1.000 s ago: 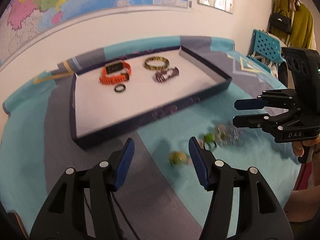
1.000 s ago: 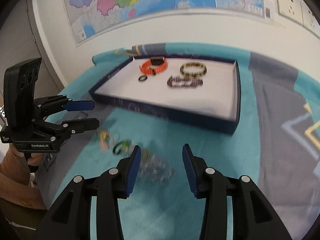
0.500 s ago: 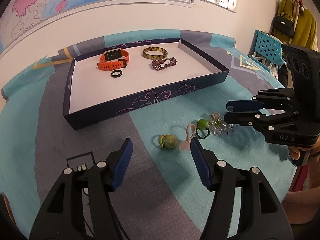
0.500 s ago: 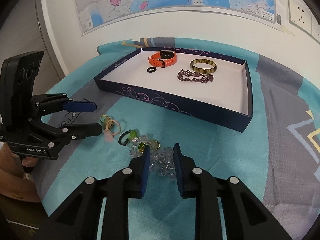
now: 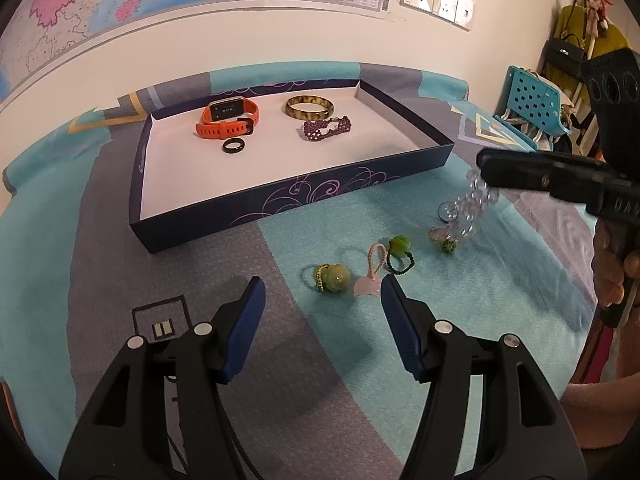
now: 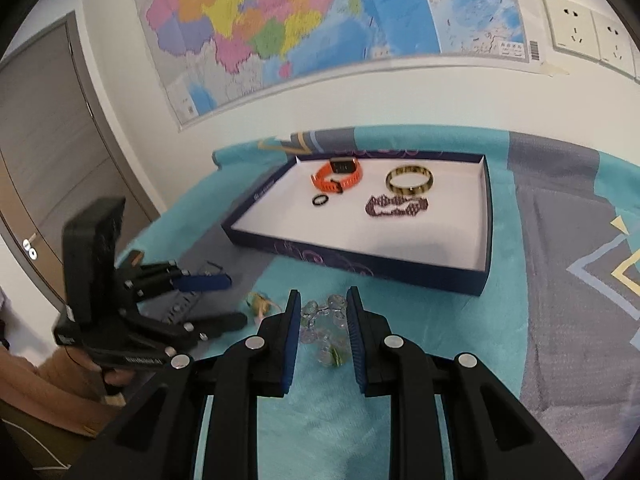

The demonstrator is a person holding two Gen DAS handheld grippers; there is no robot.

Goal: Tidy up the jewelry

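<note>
My right gripper (image 6: 323, 312) is shut on a clear crystal bracelet (image 6: 322, 322), which dangles from it just above the cloth (image 5: 470, 204). A small green bead (image 5: 447, 245) lies under its lower end. My left gripper (image 5: 322, 292) stands open over the cloth with nothing between its fingers. Just beyond its tips lie a green bead ring (image 5: 334, 277), a pink charm (image 5: 370, 276) and a green bead on a black cord (image 5: 400, 250). The navy tray (image 5: 280, 200) holds an orange watch (image 5: 228, 120), a patterned bangle (image 5: 309, 107), a purple beaded bracelet (image 5: 326, 130) and a black ring (image 5: 233, 146).
A teal and grey patterned cloth (image 5: 100, 260) covers the table, with the tray set near the wall. A map (image 6: 320, 20) hangs above it. A blue perforated chair (image 5: 532, 100) and hanging clothes stand at the right. A hand (image 5: 616, 268) holds the right gripper's handle.
The right gripper's fingers closed on the crystal bracelet and lifted it off the cloth. The left gripper stayed open in about the same place.
</note>
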